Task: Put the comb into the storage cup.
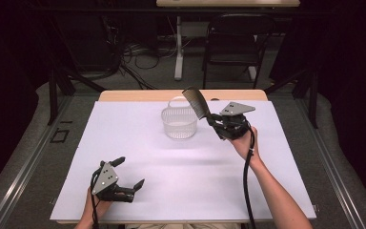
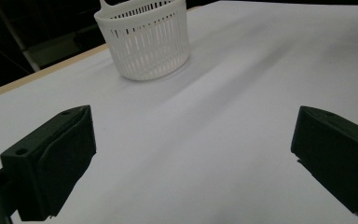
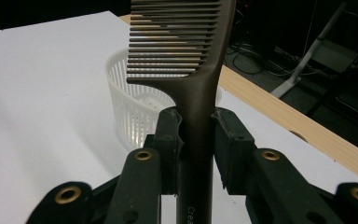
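High view: the right gripper (image 1: pixel 213 120) is clamping a dark comb (image 1: pixel 196 102) by its handle, holding it raised just beside the white basket (image 1: pixel 179 125). Near the table's front edge, the left gripper (image 1: pixel 129 172) is resting wide open, gripping nothing.

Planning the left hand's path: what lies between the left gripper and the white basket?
Nothing: the high view shows only bare white table cover between the left gripper and the white basket.
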Demonstrator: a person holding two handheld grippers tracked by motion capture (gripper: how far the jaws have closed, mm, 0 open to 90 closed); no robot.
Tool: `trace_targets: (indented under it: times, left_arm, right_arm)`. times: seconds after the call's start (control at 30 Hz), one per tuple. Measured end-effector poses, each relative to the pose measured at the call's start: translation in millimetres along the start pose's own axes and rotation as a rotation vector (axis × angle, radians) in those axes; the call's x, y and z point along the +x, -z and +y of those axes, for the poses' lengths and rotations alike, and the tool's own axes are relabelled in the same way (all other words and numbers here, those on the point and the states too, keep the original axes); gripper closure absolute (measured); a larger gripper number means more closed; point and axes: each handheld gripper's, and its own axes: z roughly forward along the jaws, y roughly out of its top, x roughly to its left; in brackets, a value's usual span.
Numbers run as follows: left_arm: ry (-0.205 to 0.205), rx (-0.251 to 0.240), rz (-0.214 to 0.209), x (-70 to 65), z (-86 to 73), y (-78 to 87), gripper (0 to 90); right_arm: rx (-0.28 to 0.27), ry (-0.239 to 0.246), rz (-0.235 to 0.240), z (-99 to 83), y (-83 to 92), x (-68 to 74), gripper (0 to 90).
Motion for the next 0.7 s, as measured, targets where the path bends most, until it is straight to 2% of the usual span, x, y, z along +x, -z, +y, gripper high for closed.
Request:
trace_targets:
  times: [0.37,0.7]
  left_arm:
    - [-0.002,0.0,-0.006,0.0,0.3,-1.1,0.0]
    - [-0.003,0.001,-0.003,0.0,0.3,-0.8,0.1]
  right_arm:
    - [0.001,0.012,-0.002,8.0,-4.0,0.5,72.8]
    - [-0.023,0.024,0.001,17.4,-5.4,-1.6,72.8]
